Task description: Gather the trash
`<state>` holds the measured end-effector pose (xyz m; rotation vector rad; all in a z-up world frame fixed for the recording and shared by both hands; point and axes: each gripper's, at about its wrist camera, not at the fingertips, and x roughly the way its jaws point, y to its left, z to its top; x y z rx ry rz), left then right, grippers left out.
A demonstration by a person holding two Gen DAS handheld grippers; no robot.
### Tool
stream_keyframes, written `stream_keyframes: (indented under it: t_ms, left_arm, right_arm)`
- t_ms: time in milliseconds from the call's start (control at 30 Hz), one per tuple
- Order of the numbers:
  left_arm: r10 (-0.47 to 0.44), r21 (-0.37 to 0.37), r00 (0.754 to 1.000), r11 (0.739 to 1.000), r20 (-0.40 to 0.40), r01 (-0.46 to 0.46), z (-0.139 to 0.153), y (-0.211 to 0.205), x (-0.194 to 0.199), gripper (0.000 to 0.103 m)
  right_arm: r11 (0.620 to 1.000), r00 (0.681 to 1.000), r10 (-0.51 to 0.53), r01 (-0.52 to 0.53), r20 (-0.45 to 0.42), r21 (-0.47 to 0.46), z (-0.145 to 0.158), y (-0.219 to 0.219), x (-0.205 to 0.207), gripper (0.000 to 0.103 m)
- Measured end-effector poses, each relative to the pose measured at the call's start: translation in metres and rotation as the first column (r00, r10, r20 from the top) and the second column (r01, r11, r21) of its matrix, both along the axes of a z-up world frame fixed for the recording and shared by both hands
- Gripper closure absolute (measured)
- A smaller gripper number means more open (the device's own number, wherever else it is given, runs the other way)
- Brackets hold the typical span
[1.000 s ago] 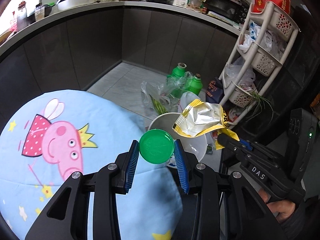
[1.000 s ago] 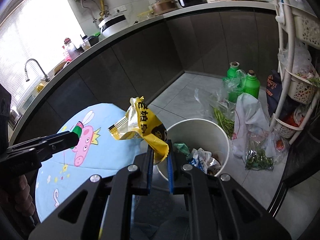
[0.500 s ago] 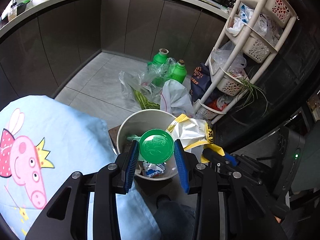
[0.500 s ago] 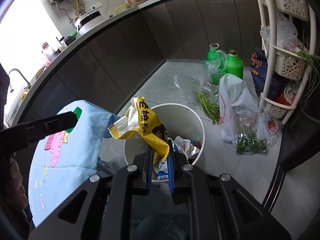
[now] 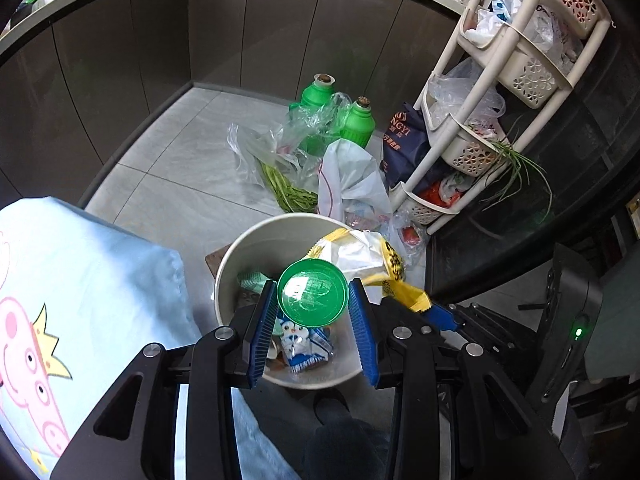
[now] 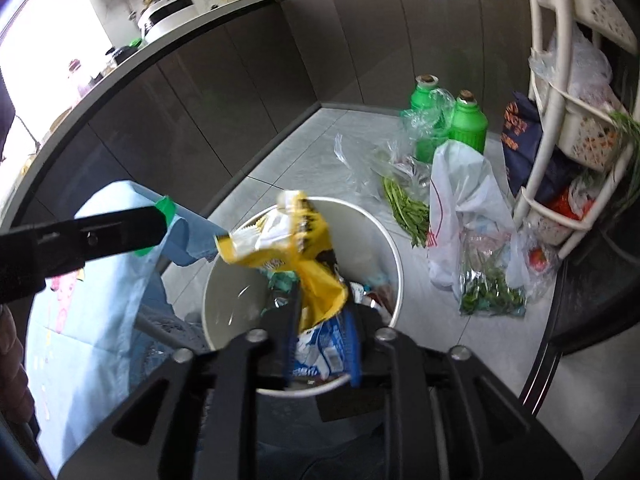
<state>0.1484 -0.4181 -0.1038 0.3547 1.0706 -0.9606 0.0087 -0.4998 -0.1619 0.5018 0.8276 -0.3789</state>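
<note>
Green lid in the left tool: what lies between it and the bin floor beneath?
In the left wrist view, below the green lid, only trash in the bin: a blue-and-white wrapper.

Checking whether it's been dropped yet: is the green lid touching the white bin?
Apart. The right wrist view shows the green lid off to the left above the blue cloth, with a clear gap to the bin.

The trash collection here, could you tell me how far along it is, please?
Done: wrappers already lie in the white bin. In hand: the left tool clamps a green lid over the bin; the right tool has just been opening, the yellow snack bag between its jaws above the bin. Left: dropping both.
</note>
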Motion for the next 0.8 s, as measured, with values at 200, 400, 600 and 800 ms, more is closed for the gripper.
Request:
stream_keyframes:
  t_ms: [200, 400, 600, 800]
  left_arm:
    - [0.046, -0.054, 0.993, 0.998, 0.108, -0.040, 0.007, 0.008, 0.000, 0.010]
    - [0.110, -0.073, 0.990, 0.992, 0.087, -0.104, 0.008, 0.015, 0.008, 0.009]
    - [0.147, -0.076, 0.985, 0.987, 0.091, -0.140, 0.017, 0.026, 0.009, 0.009]
    - [0.192, -0.077, 0.974, 0.980, 0.122, -0.184, 0.037, 0.044, 0.002, 0.009]
  right_arm:
    - [0.991, 0.998, 0.066, -0.068, -0.021, -0.115, -0.006, 0.010, 0.001, 0.013]
    - [0.992, 0.998, 0.062, -0.061, 0.006, -0.114, -0.003, 0.011, -0.008, 0.004]
    - [0.993, 0.999, 0.046, -0.044, 0.012, -0.113, 0.006, 0.011, -0.011, 0.004]
    - [0.990, 0.998, 0.057, -0.054, 0.020, -0.129, 0.023, 0.020, -0.012, 0.004]
